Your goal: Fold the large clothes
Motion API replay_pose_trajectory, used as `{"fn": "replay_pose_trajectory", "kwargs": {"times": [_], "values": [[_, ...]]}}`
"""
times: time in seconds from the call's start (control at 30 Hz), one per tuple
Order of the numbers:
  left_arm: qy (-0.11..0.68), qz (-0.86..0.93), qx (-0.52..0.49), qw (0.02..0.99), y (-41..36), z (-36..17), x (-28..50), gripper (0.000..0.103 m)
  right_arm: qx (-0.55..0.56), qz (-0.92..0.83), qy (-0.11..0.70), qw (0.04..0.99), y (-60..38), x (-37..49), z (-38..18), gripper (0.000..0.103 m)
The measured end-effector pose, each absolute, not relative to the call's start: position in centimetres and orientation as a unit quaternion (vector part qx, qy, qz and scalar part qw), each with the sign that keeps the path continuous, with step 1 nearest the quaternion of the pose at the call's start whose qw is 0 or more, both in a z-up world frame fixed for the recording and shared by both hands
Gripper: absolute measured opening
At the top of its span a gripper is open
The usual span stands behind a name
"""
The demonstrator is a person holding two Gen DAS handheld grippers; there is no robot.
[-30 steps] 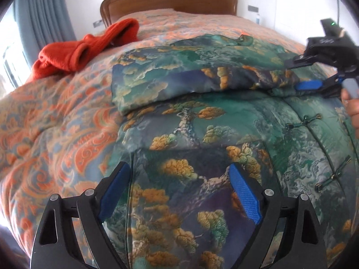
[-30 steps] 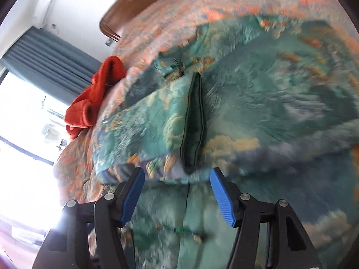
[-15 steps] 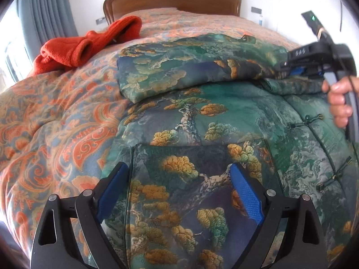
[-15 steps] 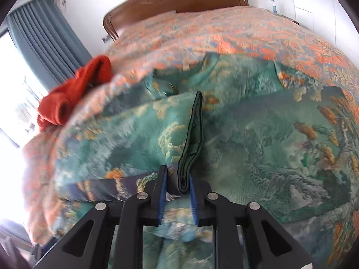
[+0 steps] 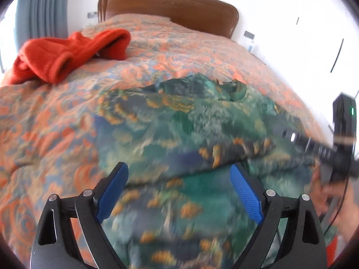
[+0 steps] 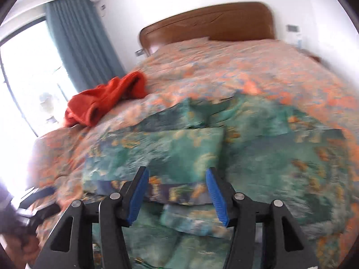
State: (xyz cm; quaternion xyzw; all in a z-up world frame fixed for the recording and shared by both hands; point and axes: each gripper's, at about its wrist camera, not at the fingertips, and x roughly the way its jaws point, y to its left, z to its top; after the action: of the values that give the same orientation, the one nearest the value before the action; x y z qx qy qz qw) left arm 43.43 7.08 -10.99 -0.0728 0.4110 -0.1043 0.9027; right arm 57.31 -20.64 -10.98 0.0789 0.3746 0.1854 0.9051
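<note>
released since half a second ago, the sleeve [image 6: 157,148] lies folded on the green jacket [image 5: 184,134] while the right gripper [image 6: 177,190] opens empty and the left gripper [image 5: 179,188] hovers wide, closing slightly, gripping nothing.

Orange-patterned bedspread [image 5: 56,139], wooden headboard [image 5: 170,4], blue-grey curtain [image 6: 83,40], white walls [image 5: 280,4].

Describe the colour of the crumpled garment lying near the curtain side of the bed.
Plain orange-red garment, clearest in the left wrist view.
</note>
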Motion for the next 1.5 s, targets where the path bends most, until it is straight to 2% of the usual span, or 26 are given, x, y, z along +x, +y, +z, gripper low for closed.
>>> {"fn": "replay_pose_trajectory", "kwargs": {"times": [0.07, 0.13, 0.23, 0.4, 0.8, 0.97, 1.13, 1.23, 1.37, 1.47, 1.5], "values": [[0.436, -0.109, -0.096, 0.888, 7.0, -12.6, 47.0, 0.081, 0.088, 0.191, 0.397, 0.893, -20.0, 58.7, -12.6, 0.055], [0.484, -0.106, -0.128, 0.859, 7.6, -15.9, 50.6, 0.081, 0.112, 0.181, 0.431, 0.877, -20.0, 60.5, -15.2, 0.054], [0.522, -0.109, -0.167, 0.829, 8.7, -19.5, 52.3, 0.078, 0.141, 0.167, 0.462, 0.86, -20.6, 61.7, -18.3, 0.046], [0.516, -0.108, -0.134, 0.839, 7.7, -18.7, 52.5, 0.078, 0.149, 0.18, 0.456, 0.859, -21.2, 61.5, -19.2, 0.046], [0.494, -0.024, -0.157, 0.855, 10.1, -17.3, 63.3, 0.082, 0.123, 0.183, 0.44, 0.871, -21.3, 60.3, -20.0, 0.046], [0.482, -0.028, -0.18, 0.857, 11.7, -18.1, 60.5, 0.082, 0.132, 0.188, 0.438, 0.869, -21.8, 60.1, -20.3, 0.046], [0.479, -0.059, -0.123, 0.867, 10.1, -18.4, 53.3, 0.086, 0.133, 0.188, 0.437, 0.869, -21.9, 60.0, -20.2, 0.046], [0.498, -0.072, -0.099, 0.858, 9.4, -18.8, 49.5, 0.091, 0.13, 0.184, 0.442, 0.868, -21.9, 60.0, -20.1, 0.046], [0.531, -0.088, -0.079, 0.839, 9.1, -18.8, 43.9, 0.091, 0.118, 0.176, 0.455, 0.865, -21.2, 60.3, -19.4, 0.046], [0.516, -0.098, -0.083, 0.847, 9.9, -17.5, 39.7, 0.091, 0.11, 0.165, 0.454, 0.869, -21.2, 58.7, -17.4, 0.049], [0.509, -0.1, -0.085, 0.851, 10.2, -16.8, 38.3, 0.091, 0.105, 0.16, 0.445, 0.875, -21.4, 57.3, -16.4, 0.053]]}}
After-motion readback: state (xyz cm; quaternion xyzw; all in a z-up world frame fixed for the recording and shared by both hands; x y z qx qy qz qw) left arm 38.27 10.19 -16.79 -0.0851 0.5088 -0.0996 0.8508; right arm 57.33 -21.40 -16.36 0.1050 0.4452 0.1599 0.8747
